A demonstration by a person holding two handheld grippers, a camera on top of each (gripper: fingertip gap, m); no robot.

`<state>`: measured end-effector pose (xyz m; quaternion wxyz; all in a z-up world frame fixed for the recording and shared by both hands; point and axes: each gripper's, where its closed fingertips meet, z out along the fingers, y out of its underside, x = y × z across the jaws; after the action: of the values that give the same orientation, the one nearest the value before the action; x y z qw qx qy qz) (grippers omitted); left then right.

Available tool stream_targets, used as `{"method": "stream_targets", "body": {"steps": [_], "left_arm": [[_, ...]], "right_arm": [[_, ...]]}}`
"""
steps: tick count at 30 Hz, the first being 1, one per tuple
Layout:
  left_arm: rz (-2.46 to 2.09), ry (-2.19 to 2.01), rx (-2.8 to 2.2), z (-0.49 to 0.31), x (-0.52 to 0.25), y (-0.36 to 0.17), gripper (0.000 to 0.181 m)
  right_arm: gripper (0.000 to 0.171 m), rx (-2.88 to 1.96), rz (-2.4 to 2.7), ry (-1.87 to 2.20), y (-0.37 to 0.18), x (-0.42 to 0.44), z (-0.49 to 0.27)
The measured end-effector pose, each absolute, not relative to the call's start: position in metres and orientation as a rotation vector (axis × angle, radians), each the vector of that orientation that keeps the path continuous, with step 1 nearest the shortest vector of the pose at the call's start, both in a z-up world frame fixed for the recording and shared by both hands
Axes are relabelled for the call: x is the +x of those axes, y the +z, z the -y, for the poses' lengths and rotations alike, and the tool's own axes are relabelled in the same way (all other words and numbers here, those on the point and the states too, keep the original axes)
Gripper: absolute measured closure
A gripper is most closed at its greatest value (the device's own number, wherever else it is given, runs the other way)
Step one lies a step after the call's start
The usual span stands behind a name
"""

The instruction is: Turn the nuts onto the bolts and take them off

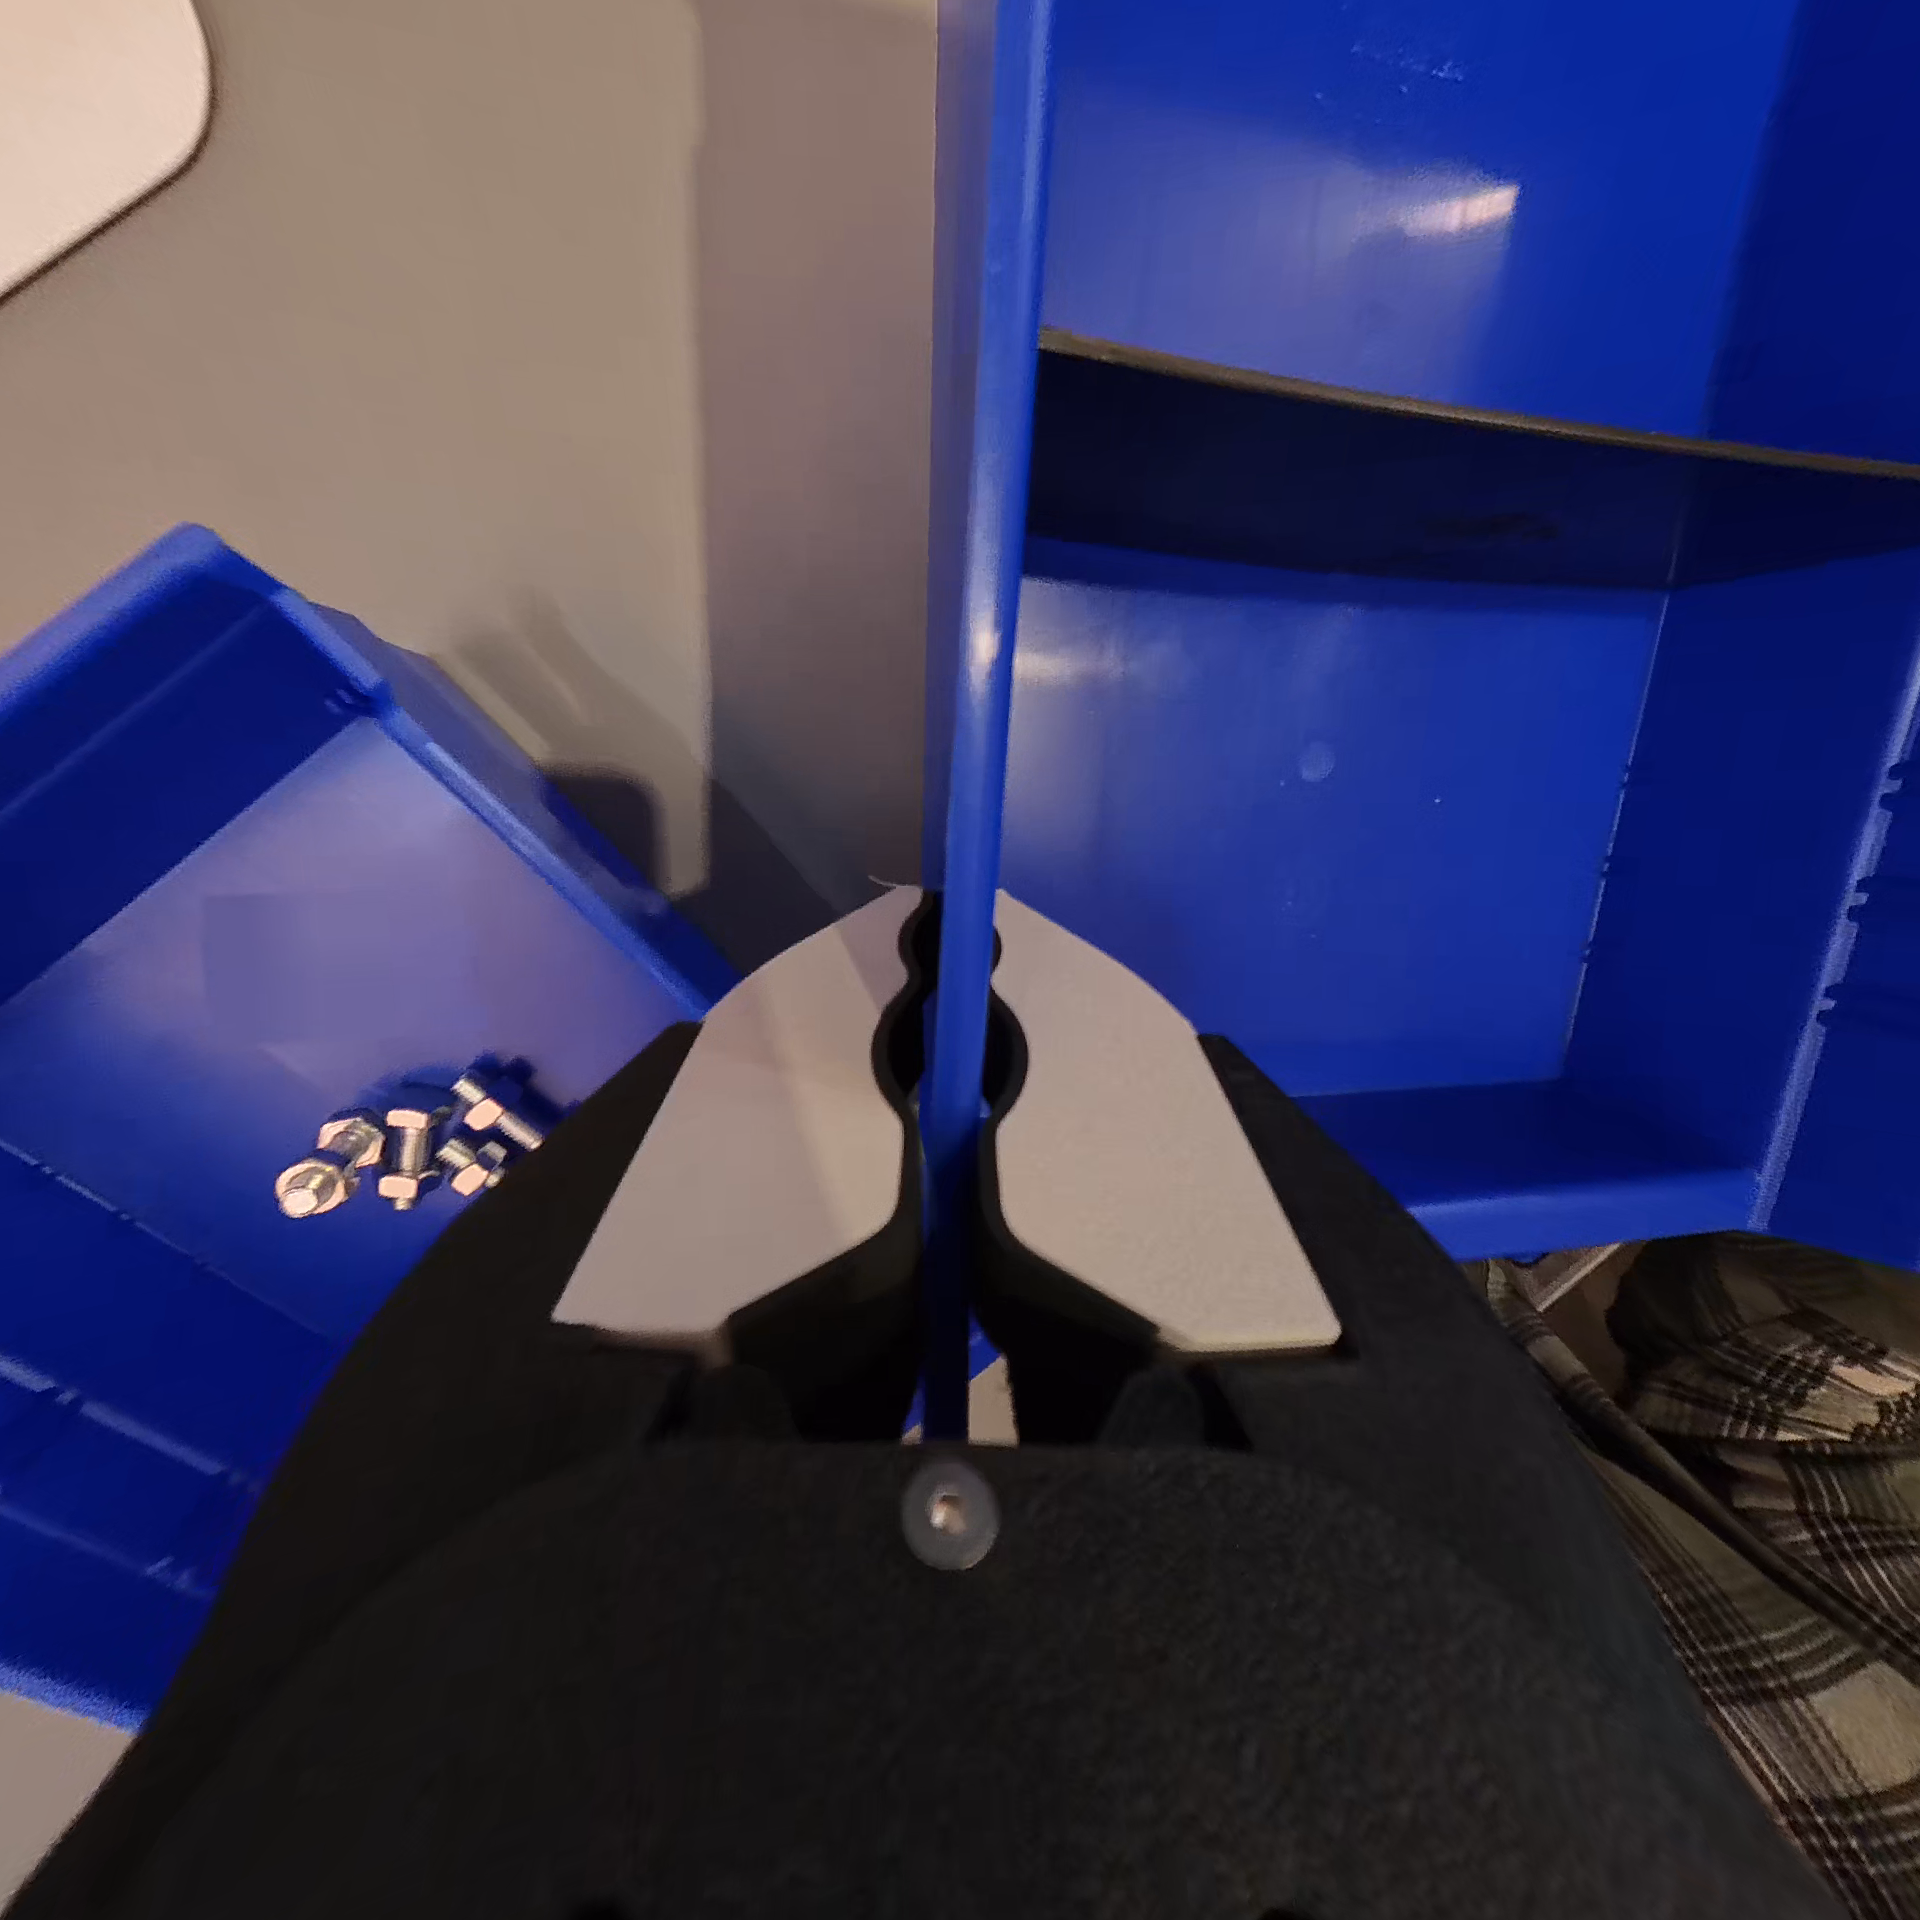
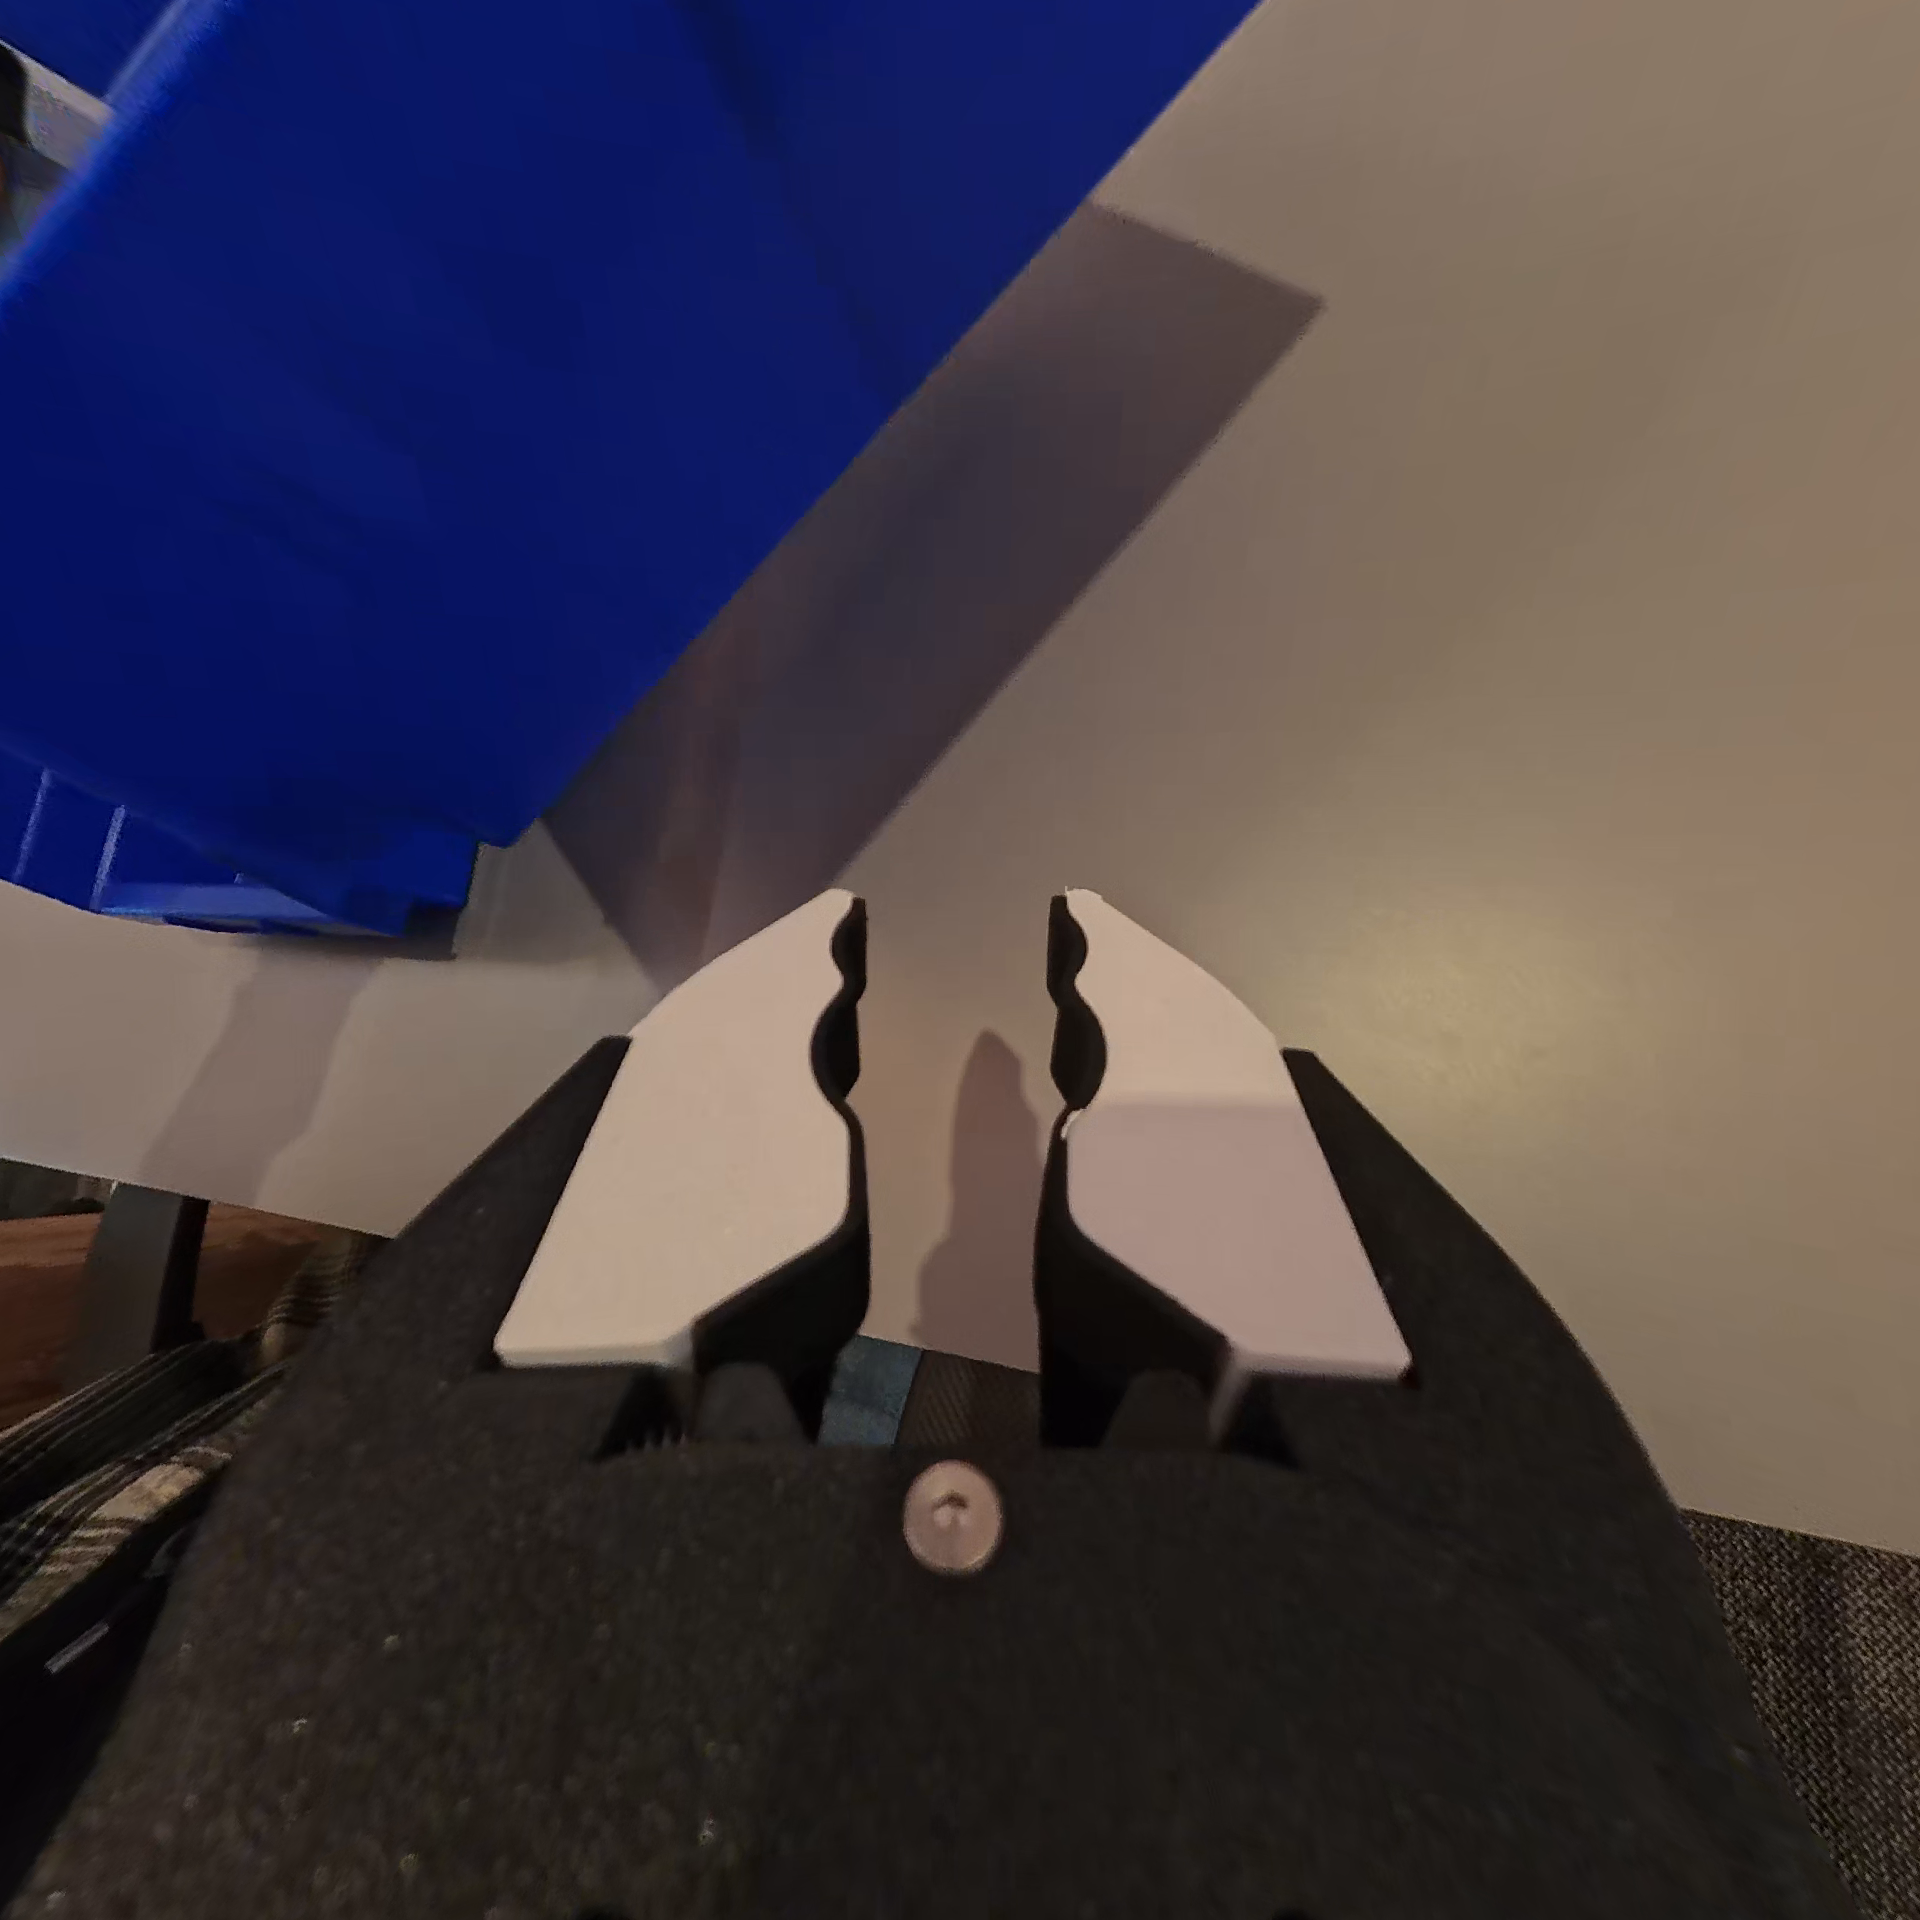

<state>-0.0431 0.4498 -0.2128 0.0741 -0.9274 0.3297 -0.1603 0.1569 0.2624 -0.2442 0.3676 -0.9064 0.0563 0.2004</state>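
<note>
In the left wrist view my left gripper (image 1: pixel 958 914) is shut on the thin side wall of a blue plastic bin (image 1: pixel 1351 779). The bin looks empty inside and is held up off the table. A second blue bin (image 1: pixel 208 831) lies to the left on the table. It holds several silver bolts with nuts (image 1: pixel 416 1143) near its lower right part. In the right wrist view my right gripper (image 2: pixel 956 914) is open and empty over the pale table. The held blue bin (image 2: pixel 416 416) hangs above and left of it, casting a shadow.
The table (image 2: pixel 1455 727) is pale and flat, and its near edge runs close under the right gripper. A person's plaid clothing (image 1: pixel 1714 1507) and a dark cable show below the table edge at lower right. Left tips to right tips: about 30 cm.
</note>
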Motion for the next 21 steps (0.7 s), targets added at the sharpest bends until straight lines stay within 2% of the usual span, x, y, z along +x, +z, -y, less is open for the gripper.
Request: {"method": "stream_targets", "body": {"steps": [15, 21], "left_arm": [[-1.062, -0.263, -2.890, -0.441, -0.034, -0.258, 0.176], [-1.060, -0.317, -2.908, -0.435, -0.032, -0.269, 0.176]], "right_arm": [[0.138, -2.342, -0.150, 0.509, -0.248, 0.161, -0.262], [0.137, -2.342, -0.148, 0.502, -0.246, 0.161, -0.263]]}}
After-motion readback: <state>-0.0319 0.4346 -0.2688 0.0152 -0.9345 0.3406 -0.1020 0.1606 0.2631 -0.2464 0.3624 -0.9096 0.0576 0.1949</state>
